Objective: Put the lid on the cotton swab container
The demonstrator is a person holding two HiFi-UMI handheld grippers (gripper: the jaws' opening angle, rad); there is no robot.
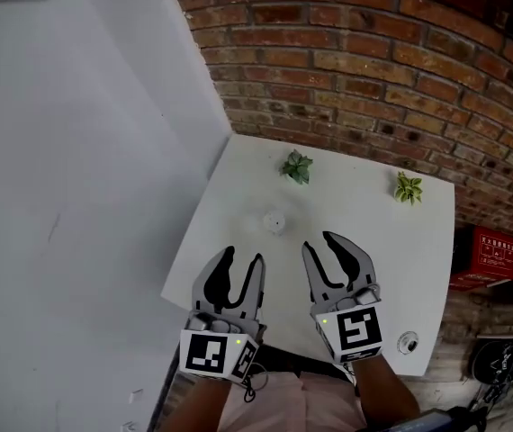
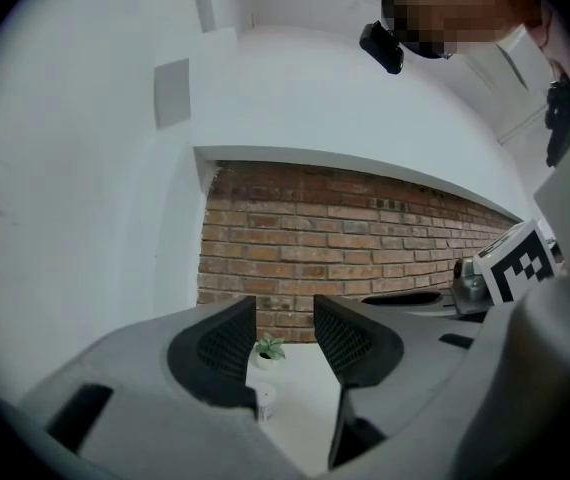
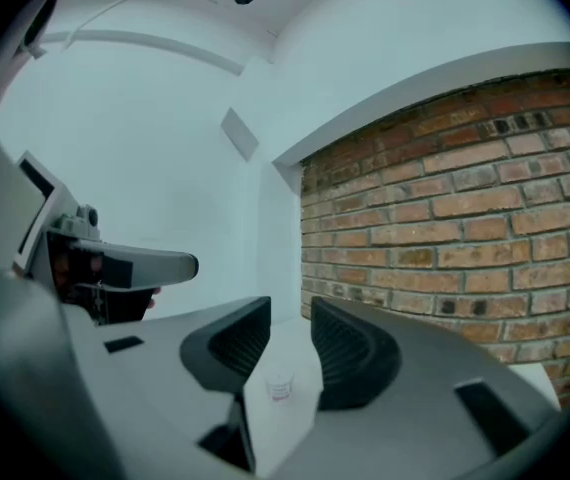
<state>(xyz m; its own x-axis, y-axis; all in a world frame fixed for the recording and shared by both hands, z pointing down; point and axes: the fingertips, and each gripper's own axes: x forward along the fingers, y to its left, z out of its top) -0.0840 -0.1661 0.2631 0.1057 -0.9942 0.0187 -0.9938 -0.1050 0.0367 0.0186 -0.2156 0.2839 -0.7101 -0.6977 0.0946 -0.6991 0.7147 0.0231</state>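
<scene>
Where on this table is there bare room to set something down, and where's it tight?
Widest bare patch: right half of the table, bordered by the cotton swab container, the right plant and the small round piece at the near right corner. Another strip: between it and the left plant. Crowded: the near edge, under the left gripper and right gripper.
</scene>
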